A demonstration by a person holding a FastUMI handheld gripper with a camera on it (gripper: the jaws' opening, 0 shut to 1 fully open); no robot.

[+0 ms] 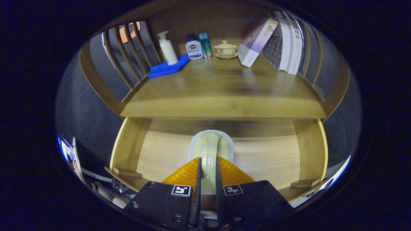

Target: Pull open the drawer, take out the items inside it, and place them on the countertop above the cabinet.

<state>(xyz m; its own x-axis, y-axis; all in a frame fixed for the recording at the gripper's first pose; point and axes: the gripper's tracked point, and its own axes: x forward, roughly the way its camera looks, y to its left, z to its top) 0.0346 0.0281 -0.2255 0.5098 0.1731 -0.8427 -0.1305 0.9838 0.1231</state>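
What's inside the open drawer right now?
One pale green sponge with a light scouring edge, gripped between the fingers of the gripper above the bare drawer floor. The drawer's near front strip is covered by the gripper body.

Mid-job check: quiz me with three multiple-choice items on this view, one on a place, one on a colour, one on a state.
1. Where is the pale green item?
A. on the countertop
B. between the fingers, over the drawer
C. beside the books

2. What colour is the cloth under the pump bottle?
A. red
B. white
C. blue

3. What state is the drawer in?
A. pulled open
B. shut
C. taken out of the cabinet

Answers:
1 B: the gripper has both fingers pressed on it above the drawer floor.
2 C: it shows plain blue on the countertop.
3 A: its inside lies open below the countertop edge.
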